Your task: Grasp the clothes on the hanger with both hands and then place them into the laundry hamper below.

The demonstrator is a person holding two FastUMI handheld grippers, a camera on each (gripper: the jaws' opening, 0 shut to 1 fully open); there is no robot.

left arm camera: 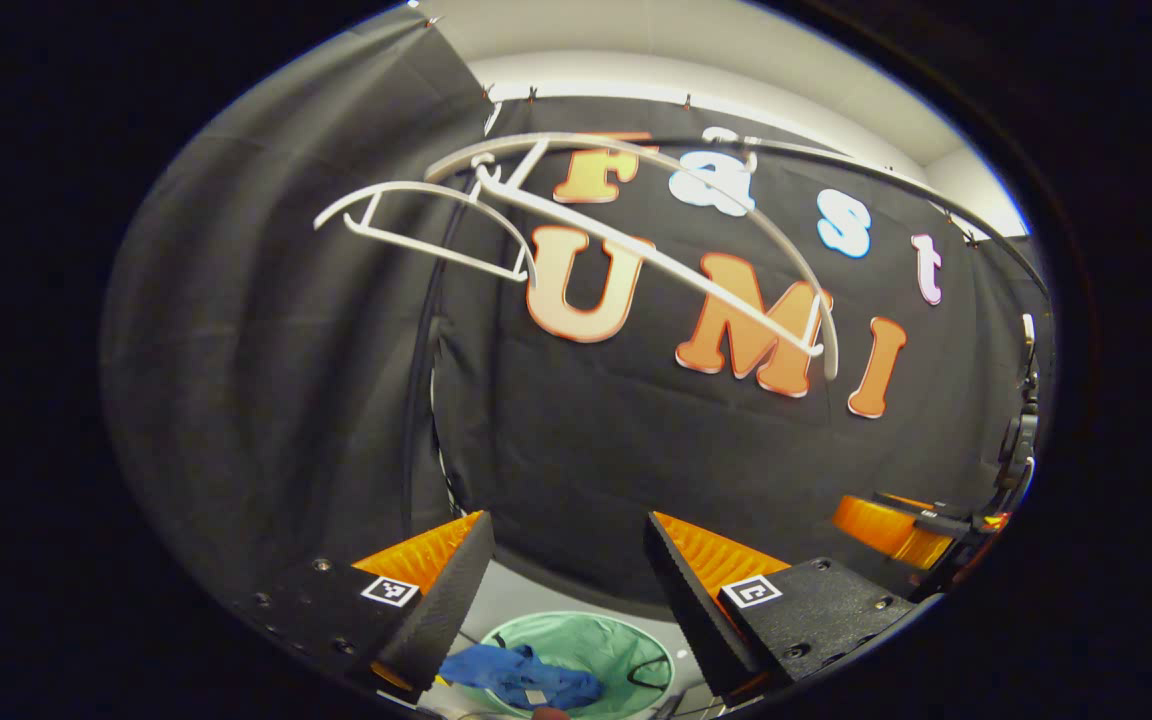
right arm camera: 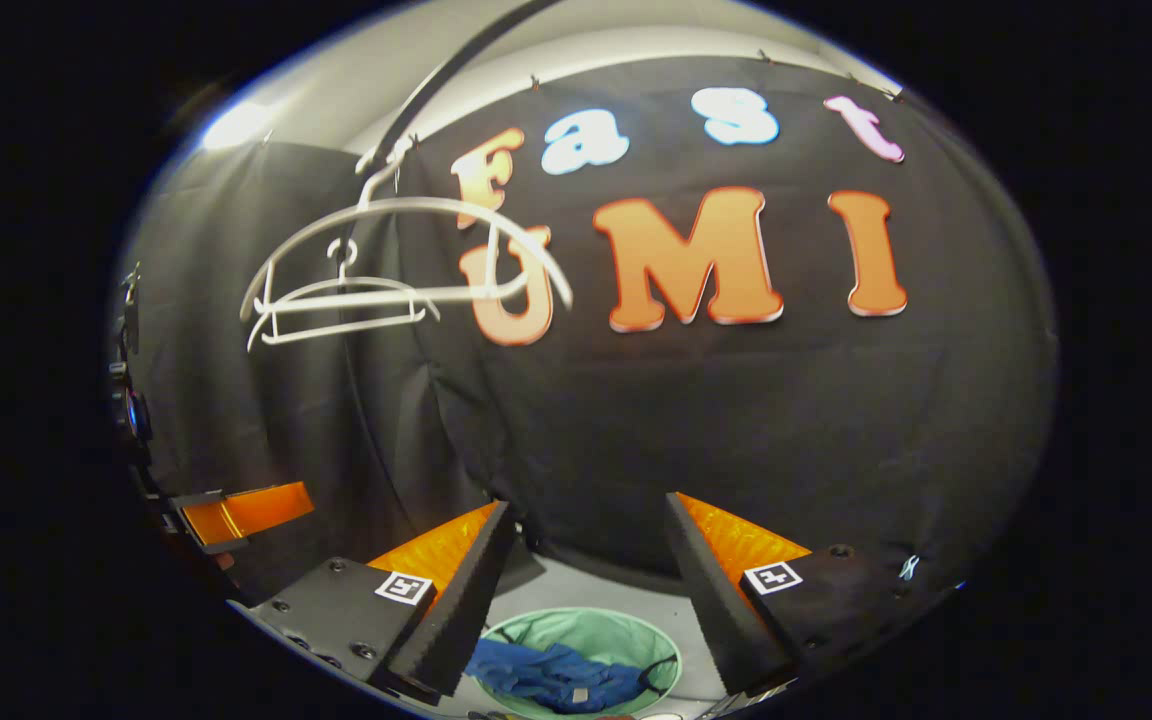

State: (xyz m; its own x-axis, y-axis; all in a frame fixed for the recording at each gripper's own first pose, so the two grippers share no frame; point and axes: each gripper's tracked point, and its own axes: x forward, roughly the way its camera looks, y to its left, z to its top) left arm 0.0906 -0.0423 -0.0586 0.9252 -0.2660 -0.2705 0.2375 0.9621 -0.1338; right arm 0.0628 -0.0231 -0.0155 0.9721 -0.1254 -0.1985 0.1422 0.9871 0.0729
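Well below jaws: clothes (left arm camera: 521,675) in hamper (left arm camera: 626,640).

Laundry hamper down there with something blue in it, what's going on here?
A person holds a two-finger gripper in each hand, and both are open and holding nothing. The left gripper and right gripper hang above the round green mesh laundry hamper on the floor. The blue garment already lies inside it. The two white plastic hangers on the dark rail are bare, so the clothes look put away.

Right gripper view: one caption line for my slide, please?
Open right gripper above green hamper holding blue clothes; white hangers bare.
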